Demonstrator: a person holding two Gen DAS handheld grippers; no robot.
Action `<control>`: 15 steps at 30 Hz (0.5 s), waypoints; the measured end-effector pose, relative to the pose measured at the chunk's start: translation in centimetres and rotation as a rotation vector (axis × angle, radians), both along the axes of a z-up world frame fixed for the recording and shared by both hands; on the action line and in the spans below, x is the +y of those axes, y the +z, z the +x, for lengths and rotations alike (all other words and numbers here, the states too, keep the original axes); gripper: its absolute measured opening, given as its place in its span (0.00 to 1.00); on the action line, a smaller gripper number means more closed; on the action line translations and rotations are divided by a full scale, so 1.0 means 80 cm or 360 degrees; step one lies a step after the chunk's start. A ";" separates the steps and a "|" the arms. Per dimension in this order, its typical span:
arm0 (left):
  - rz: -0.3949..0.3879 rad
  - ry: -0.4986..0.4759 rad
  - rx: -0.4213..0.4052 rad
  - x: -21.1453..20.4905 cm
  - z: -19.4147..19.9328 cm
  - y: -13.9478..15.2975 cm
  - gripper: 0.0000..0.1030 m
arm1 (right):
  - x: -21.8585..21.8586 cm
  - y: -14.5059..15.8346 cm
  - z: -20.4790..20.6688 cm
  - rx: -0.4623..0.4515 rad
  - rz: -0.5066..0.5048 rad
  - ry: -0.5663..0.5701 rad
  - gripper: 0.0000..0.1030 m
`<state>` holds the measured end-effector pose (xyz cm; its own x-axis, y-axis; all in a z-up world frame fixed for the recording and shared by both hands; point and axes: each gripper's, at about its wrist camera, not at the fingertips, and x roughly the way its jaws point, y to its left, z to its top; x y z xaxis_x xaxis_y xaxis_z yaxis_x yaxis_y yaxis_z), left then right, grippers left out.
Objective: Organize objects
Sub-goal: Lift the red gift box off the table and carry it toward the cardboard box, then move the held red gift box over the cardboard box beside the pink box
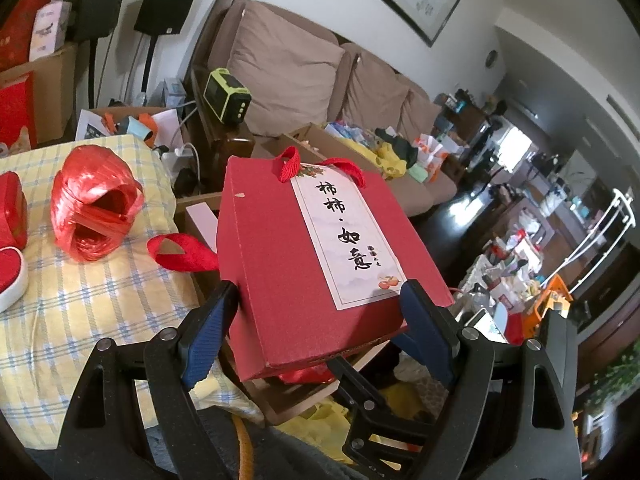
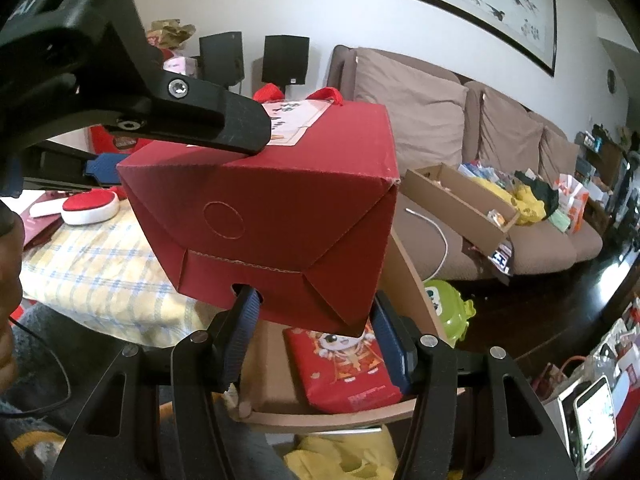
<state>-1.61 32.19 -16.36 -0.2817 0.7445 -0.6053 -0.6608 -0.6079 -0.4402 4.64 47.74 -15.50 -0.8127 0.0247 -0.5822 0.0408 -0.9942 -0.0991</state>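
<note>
Red cardboard fills both views: a gift box (image 1: 304,256) with red ribbon handles (image 1: 294,162) and a white calligraphy label (image 1: 344,232) is held in the air between the two claws, just off the edge of the table (image 1: 80,304) with its yellow checked cloth. The left claw (image 1: 320,328) stands wide, its blue pads (image 1: 208,340) pressed on the box's two long sides at the near end. The right claw (image 2: 316,340) is about half open and grips the box's folded bottom corner (the flaps meet there in a point), pads touching either face. Below the box sits an open carton (image 2: 408,276) holding a red packet with a cartoon figure (image 2: 344,364). On the table lie a red ball of plastic twine (image 1: 96,208) and a round red-and-white tin (image 2: 90,206), well apart from the box.
</note>
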 end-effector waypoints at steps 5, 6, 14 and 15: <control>-0.0013 -0.0003 -0.0014 0.012 0.001 -0.007 0.79 | 0.005 -0.008 -0.001 -0.0018 0.0013 -0.0008 0.56; -0.0019 -0.0004 -0.0014 0.015 0.000 -0.009 0.79 | 0.007 -0.009 -0.002 -0.0024 0.0007 -0.0008 0.56; -0.0044 -0.0019 -0.0042 0.031 -0.002 -0.023 0.79 | 0.023 -0.024 -0.009 -0.0063 -0.0014 -0.0031 0.56; -0.0051 -0.0022 -0.0043 0.032 -0.002 -0.026 0.79 | 0.024 -0.026 -0.009 -0.0067 -0.0018 -0.0034 0.56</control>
<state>-1.75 34.77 -18.41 -0.2546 0.7283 -0.6362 -0.6573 -0.6129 -0.4386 3.91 49.67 -17.54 -0.7869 0.0348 -0.6161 0.0236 -0.9960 -0.0864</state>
